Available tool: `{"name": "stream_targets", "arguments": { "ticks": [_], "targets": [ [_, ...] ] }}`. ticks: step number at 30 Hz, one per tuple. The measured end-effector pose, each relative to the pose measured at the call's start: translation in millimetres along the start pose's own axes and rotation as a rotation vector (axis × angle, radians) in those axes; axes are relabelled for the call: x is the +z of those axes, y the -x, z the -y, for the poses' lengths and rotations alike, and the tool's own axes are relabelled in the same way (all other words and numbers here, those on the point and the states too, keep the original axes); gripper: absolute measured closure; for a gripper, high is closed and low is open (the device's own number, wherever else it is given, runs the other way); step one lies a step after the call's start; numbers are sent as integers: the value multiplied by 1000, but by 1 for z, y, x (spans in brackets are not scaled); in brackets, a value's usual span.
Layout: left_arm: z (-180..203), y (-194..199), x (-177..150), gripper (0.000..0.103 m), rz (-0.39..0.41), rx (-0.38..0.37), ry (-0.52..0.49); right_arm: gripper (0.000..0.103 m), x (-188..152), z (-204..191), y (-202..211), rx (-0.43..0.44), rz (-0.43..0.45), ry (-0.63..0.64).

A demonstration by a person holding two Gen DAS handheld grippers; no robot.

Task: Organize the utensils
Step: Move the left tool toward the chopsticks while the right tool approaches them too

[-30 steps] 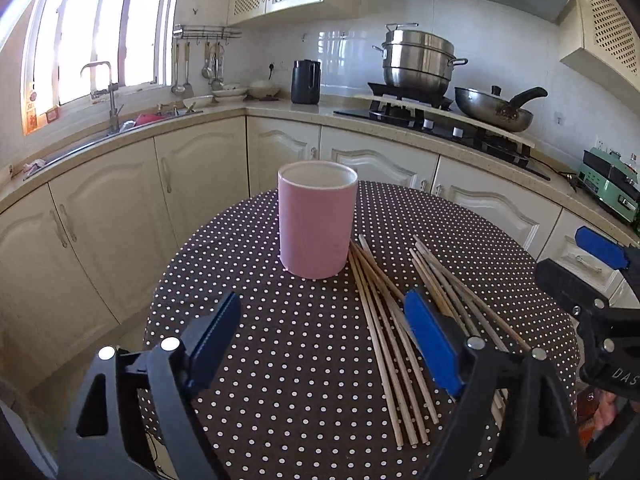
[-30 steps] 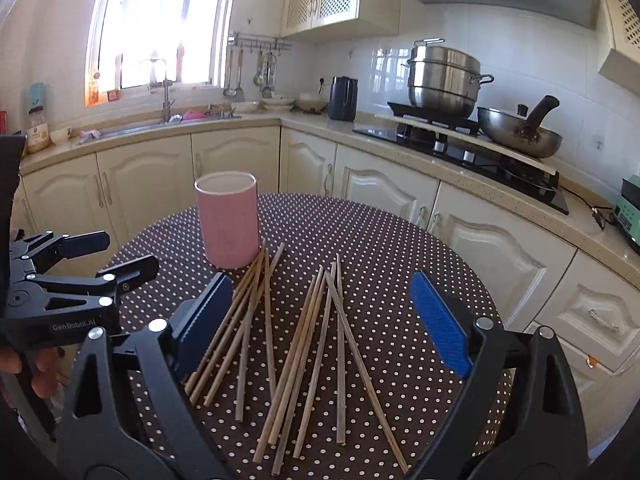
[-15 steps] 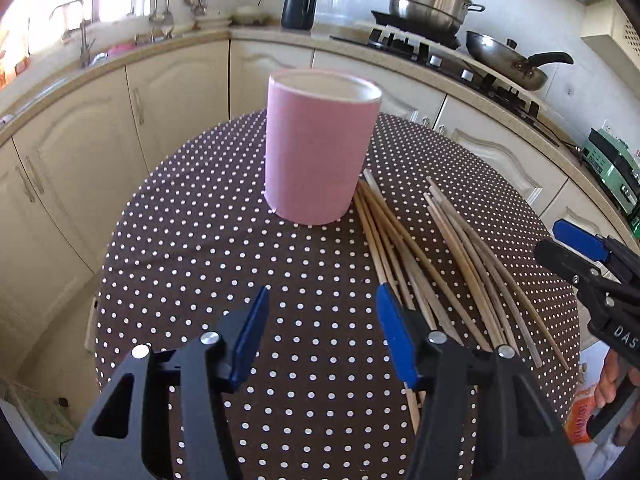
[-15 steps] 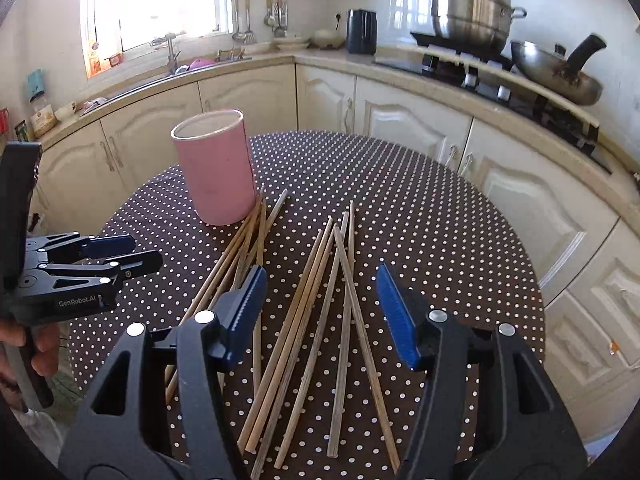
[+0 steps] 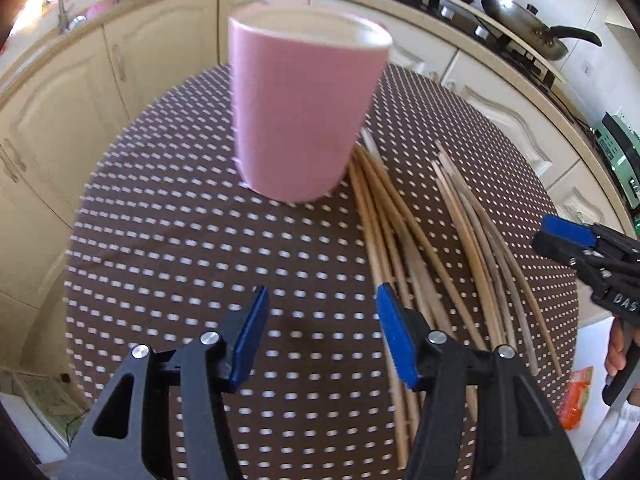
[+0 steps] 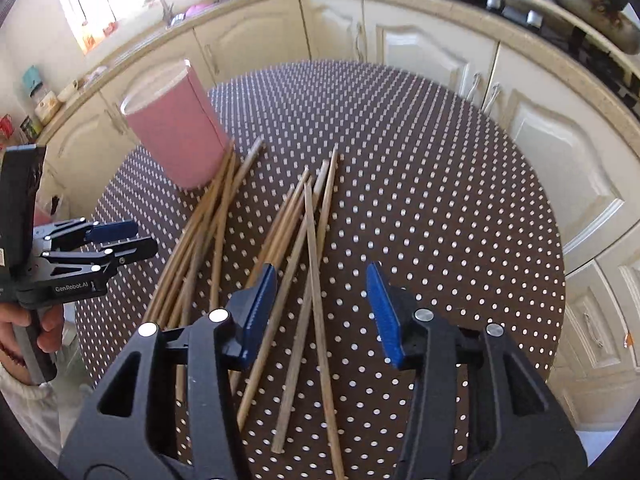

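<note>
A pink cylindrical holder (image 5: 304, 116) (image 6: 176, 124) stands upright on the round polka-dot table (image 5: 168, 248) (image 6: 420, 168). Several wooden chopsticks (image 5: 424, 248) (image 6: 308, 232) lie loose in two fans to its right. My left gripper (image 5: 320, 312) hovers over bare cloth in front of the holder, jaws apart and empty, with the chopsticks just right of its right pad. My right gripper (image 6: 322, 284) hangs above the right fan. Its jaws are closing with chopsticks lying on the table beneath the gap, and the pads touch nothing. Each gripper also shows at the edge of the other's view.
Cream kitchen cabinets (image 6: 440, 52) curve round behind the table. A wok (image 5: 528, 44) and hob sit on the counter at the back right, a sink at the left. A green appliance (image 5: 620, 156) stands at the far right. A hand (image 6: 36, 320) holds the left tool.
Both grippers have tipped downward and moved in closer over the table. Both pairs of jaws have narrowed. The holder and chopsticks have not moved.
</note>
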State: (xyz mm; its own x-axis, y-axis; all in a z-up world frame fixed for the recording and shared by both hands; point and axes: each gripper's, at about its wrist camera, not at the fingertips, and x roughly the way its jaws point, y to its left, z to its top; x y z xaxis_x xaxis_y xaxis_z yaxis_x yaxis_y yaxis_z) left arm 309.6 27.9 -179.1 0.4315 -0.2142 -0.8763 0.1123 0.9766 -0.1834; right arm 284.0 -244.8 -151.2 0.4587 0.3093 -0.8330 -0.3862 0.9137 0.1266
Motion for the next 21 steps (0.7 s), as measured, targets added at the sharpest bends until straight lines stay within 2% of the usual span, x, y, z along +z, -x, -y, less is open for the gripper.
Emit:
{"name": "stream_targets", "arguments": {
  "ticks": [3, 9, 13, 21],
  "targets": [
    [11, -10, 4, 48, -18, 51, -31, 56, 1, 6, -8, 8, -32, 3],
    [25, -17, 16, 48, -37, 57, -32, 56, -1, 13, -19, 16, -59, 3],
    [33, -26, 22, 48, -39, 101, -52, 56, 2, 19, -26, 16, -77, 9],
    [45, -36, 36, 49, -55, 97, -51, 56, 7, 16, -33, 21, -105, 34]
  ]
}}
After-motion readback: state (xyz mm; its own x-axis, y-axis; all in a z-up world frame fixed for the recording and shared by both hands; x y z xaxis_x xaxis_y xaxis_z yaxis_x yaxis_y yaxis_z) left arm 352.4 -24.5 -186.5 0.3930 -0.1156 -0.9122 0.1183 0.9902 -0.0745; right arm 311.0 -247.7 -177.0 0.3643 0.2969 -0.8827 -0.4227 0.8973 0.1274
